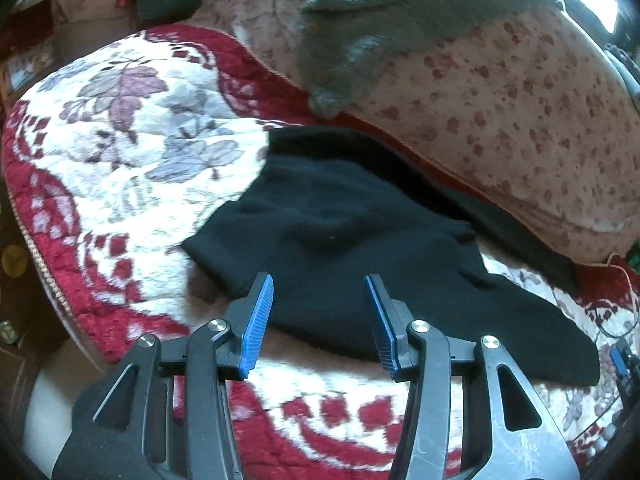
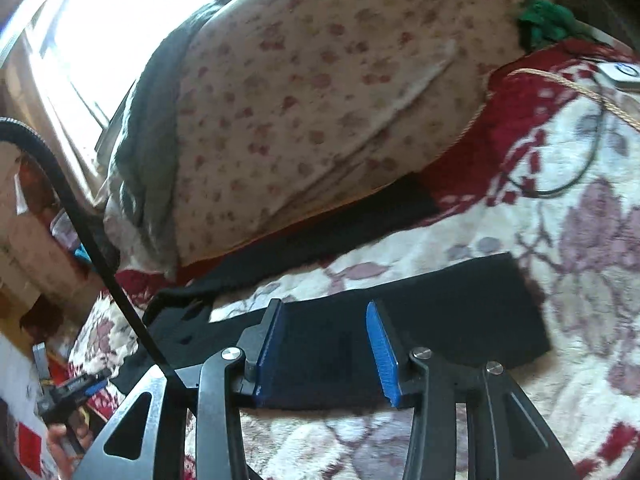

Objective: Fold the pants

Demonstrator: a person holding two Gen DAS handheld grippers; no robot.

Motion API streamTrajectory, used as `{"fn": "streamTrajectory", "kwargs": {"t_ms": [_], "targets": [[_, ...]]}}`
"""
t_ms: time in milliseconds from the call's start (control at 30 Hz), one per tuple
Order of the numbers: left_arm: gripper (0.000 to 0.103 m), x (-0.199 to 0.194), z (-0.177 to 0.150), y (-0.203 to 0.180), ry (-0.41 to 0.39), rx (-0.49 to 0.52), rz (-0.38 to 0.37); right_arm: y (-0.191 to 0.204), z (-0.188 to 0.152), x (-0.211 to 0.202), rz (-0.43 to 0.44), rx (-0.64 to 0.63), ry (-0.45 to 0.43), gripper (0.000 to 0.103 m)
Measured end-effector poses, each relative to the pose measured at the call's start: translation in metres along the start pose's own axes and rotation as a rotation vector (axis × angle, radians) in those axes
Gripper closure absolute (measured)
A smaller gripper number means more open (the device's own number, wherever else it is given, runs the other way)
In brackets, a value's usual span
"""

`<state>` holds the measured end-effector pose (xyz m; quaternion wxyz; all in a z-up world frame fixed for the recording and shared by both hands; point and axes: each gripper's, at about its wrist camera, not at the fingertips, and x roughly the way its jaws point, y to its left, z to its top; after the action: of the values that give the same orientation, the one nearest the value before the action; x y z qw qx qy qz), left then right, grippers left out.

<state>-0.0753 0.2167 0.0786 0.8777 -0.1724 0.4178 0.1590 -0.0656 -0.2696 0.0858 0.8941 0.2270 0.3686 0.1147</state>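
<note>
A: Pants?
B: Black pants (image 1: pixel 340 240) spread flat on the bed's red-and-white floral blanket (image 1: pixel 132 152), one leg (image 2: pixel 460 312) w/ cuff toward right side.
A: Grippers?
B: Left hand-held gripper (image 1: pixel 320 292) released, jaws apart over the pants, nothing held. Right hand-held gripper (image 2: pixel 324 320) also released, above the leg.
A: Around?
B: Floral-print quilt (image 1: pixel 500 100) bunched just behind the pants, grey garment (image 1: pixel 380 28) on top. Black cable (image 2: pixel 80 216) crosses right view; bright window (image 2: pixel 100 32) beyond.
</note>
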Motion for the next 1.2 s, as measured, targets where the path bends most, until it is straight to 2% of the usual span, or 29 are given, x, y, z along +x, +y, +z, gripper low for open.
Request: {"fn": "streamTrajectory", "kwargs": {"t_ms": [67,300,467,600,767,900,1067,1133,1200], "targets": [[0.056,0.004,0.002,-0.010,0.001,0.017,-0.015,0.002,0.000,0.009,0.004,-0.005,0.017,0.059],[0.056,0.025,0.013,-0.041,0.035,0.078,-0.066,-0.003,0.017,0.036,-0.028,-0.027,0.060,0.058],[0.056,0.049,0.026,-0.063,0.057,0.130,-0.103,-0.021,0.042,0.065,-0.036,-0.029,0.106,0.056],[0.056,0.074,0.038,-0.078,0.078,0.193,-0.106,-0.046,0.071,0.093,-0.088,-0.018,0.116,0.052],[0.056,0.106,0.053,-0.078,0.165,0.115,-0.164,-0.077,0.114,0.138,-0.118,-0.004,0.132,0.050],[0.056,0.124,0.065,-0.077,0.199,0.039,-0.225,-0.097,0.141,0.186,-0.145,-0.004,0.171,0.049],[0.056,0.141,0.080,-0.075,0.212,0.005,-0.220,-0.118,0.152,0.239,-0.195,0.001,0.243,0.048],[0.056,0.147,0.086,-0.073,0.221,-0.012,-0.221,-0.121,0.153,0.247,-0.180,0.014,0.237,0.048],[0.056,0.152,0.092,-0.072,0.217,-0.028,-0.233,-0.121,0.156,0.247,-0.165,0.011,0.222,0.053]]}}
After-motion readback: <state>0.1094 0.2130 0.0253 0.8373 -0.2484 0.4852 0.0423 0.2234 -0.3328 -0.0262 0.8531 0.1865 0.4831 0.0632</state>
